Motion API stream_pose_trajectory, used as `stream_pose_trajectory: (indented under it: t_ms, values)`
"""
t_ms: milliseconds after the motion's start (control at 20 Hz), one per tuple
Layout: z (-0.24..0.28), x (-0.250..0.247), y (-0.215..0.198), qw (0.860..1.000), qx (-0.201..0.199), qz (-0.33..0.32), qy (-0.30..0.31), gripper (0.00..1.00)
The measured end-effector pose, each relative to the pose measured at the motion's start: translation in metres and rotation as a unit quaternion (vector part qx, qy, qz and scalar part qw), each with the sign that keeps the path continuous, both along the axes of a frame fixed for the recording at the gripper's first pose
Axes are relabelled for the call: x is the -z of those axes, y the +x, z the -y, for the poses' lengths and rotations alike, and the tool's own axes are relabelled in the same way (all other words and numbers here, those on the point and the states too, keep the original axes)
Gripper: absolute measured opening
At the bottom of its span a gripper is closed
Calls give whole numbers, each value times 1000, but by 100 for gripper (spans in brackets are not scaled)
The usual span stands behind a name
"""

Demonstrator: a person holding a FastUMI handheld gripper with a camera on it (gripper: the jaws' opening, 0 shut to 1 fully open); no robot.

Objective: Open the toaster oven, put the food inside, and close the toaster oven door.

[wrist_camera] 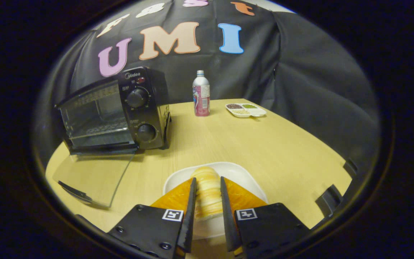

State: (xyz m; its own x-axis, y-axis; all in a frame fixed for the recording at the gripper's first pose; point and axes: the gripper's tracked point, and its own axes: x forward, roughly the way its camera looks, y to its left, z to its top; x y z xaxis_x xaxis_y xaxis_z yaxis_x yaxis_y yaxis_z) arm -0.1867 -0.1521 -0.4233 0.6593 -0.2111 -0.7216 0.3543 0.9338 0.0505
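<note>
The pale, glossy, swirl-marked bread roll point(207, 192) lies on a white oval plate point(244, 172) on the light wooden table point(282, 144), between the fingers; it looks soft and light, easily crushed, so a gentle hold across its middle seems best; the gripper point(207, 196) reaches forward and low over the plate, its fingers narrowed against both sides of the roll, apparently clamping it; beyond them to the left stands the black toaster oven point(120, 108), its glass door point(92, 178) already folded down flat on the table.
</note>
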Motion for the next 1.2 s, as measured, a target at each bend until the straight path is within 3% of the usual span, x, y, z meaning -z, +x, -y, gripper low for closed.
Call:
stream_pose_trajectory:
  t_ms: [300,650,950,1200]
  values:
    - [-47,-50,26,996,-18,59,65,39]
    - [-138,-85,76,973,-45,121,190,39]
    - [-188,-80,117,956,-15,139,257,39]
    - [-209,-60,152,945,35,132,299,39]
